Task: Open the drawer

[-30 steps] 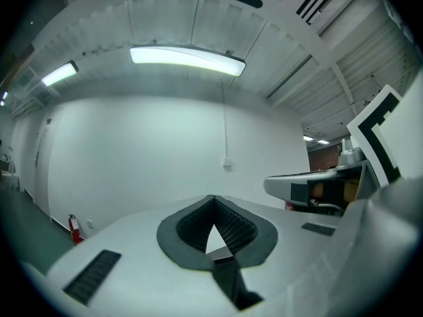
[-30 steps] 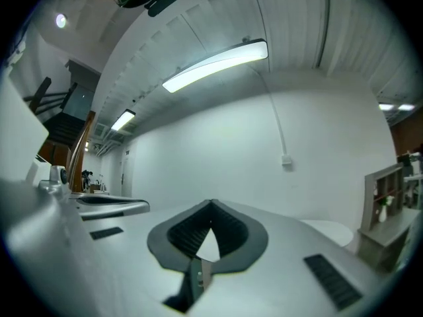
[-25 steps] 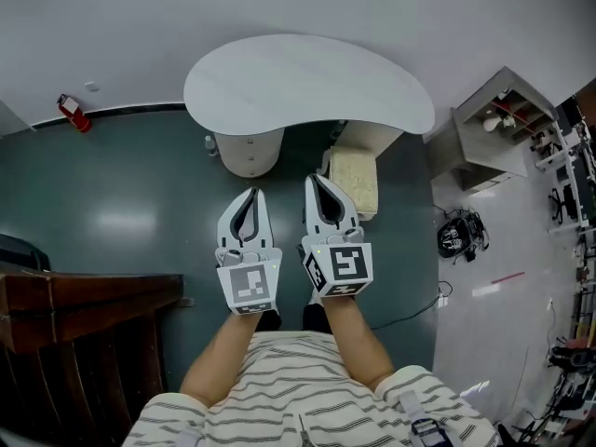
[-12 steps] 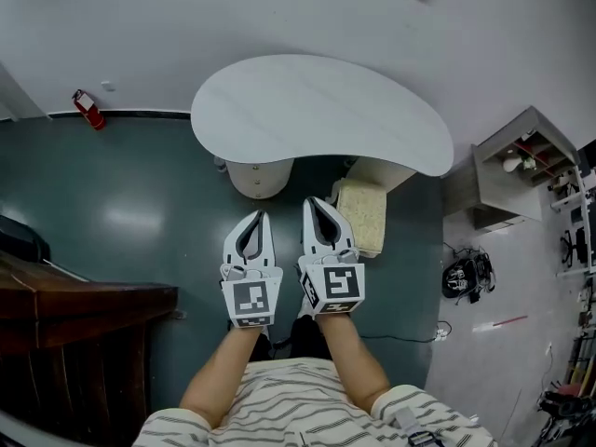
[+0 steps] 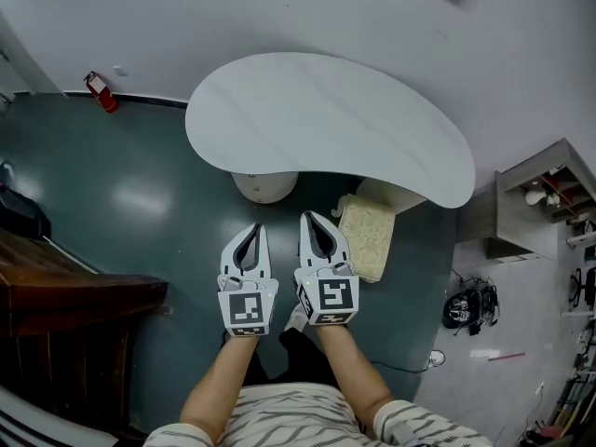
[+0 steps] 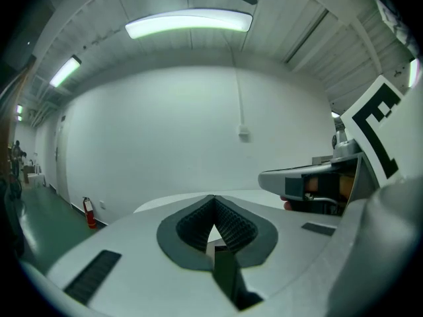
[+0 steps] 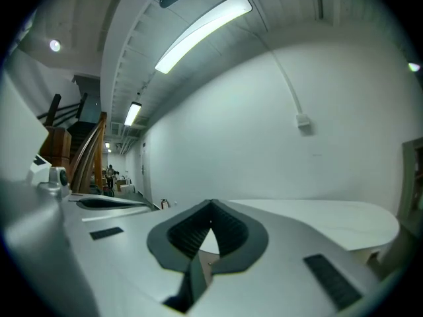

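Compared with a second ago, the table point(image 5: 326, 119) is seen larger and lower in the head view, and both grippers are held lower in it, which is read as an approach. Under the table's right end a cream cabinet point(image 5: 365, 238) is stood on the green floor point(image 5: 121, 184). The drawer is judged to be housed there, though its front is not shown from above. The cabinet's long axis is run from the table edge towards the person, so the drawer is probably faced that way. The left gripper point(image 5: 254, 229) and right gripper point(image 5: 311, 220) are held side by side, roughly level, just beside the cabinet. Both sets of jaws are pressed together on nothing, presumably kept so until a handle is reached.
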{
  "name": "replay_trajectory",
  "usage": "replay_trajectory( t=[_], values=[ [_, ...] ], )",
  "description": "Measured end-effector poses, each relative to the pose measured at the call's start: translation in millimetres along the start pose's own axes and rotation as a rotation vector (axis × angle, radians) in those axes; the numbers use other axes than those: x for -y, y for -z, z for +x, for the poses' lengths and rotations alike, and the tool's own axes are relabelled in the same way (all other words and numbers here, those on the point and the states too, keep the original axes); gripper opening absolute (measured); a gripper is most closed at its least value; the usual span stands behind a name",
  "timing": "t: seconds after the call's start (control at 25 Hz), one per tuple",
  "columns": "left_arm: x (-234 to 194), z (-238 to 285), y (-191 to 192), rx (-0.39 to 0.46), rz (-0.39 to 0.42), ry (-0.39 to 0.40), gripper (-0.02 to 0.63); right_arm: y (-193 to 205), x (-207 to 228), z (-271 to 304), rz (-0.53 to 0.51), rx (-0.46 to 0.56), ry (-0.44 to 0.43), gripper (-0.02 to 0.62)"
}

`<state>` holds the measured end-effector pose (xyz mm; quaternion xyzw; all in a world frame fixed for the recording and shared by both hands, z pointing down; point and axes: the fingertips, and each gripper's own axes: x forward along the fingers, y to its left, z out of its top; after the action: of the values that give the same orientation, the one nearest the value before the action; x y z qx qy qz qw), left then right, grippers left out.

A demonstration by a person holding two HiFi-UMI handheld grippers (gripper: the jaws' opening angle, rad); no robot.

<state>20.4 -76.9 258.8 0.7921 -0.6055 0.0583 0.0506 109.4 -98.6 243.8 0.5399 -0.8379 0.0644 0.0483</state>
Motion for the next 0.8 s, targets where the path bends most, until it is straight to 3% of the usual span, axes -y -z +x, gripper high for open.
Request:
replay_trajectory(
  t=[0.28, 0.52, 0.8],
  values=[
    [-19, 51, 67, -0.038, -0.060, -0.013, 0.005, 70, 16, 49, 0.026, -0.060, 0.006, 0.014],
    [-36, 81, 114, -0.043, -0.039, -0.007, 0.005, 124, 22, 79, 0.057, -0.068, 0.044, 0.014],
    [-52, 113, 171, -0.076, -0.068, 0.066, 0.005, 171, 25, 110, 0.063, -0.062, 0.066, 0.014]
  ],
)
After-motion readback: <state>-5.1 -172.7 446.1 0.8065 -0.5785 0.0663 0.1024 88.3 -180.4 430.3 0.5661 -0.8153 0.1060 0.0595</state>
